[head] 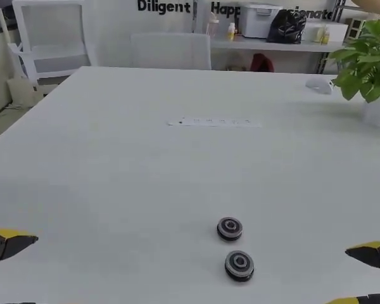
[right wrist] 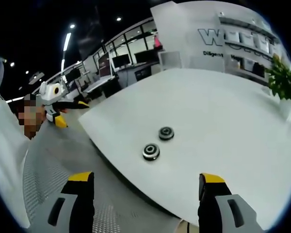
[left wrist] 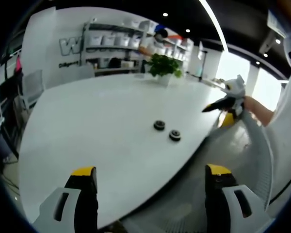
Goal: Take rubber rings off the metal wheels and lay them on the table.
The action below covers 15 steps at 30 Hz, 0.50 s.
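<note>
White table (head: 114,164) bears two metal wheels (head: 230,228) (head: 239,265), close together.

A plant (head: 366,60) stands at the far right of the table (head: 114,158); a power strip (head: 214,122) lies near its middle. Behind are a chair (head: 171,50) and a shelf (head: 272,45) bearing a box (head: 259,20) and a black bag (head: 286,26).

Even overhead light is washing the white table (head: 114,164) pale in the blurry head view, casting only faint shadows beneath the wheels (head: 230,228). In the left gripper view a ceiling light strip (left wrist: 214,24) is glaring, windows (left wrist: 269,82) are blowing out, and fisheye distortion is bending both gripper views' edges
</note>
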Available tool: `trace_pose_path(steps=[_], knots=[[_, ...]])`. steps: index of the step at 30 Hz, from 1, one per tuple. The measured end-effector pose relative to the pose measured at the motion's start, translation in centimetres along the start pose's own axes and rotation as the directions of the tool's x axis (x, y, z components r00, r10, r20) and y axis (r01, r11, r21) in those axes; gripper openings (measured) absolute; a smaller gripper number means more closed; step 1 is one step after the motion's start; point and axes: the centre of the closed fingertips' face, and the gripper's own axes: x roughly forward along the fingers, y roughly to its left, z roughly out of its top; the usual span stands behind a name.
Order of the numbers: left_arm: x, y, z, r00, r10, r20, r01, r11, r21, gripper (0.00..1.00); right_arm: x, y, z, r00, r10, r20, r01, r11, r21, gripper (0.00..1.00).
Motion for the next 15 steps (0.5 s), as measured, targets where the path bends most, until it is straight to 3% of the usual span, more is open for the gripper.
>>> trace_pose_path(steps=[15], knots=[[0.2, 1.1, 1.3, 0.9998, 0.008, 0.019, -0.008, 1.0, 0.017, 0.94, -0.8, -1.8, 2.4, 0.9997, -0.019, 0.018, 0.02, 0.998, -0.051, 0.88]])
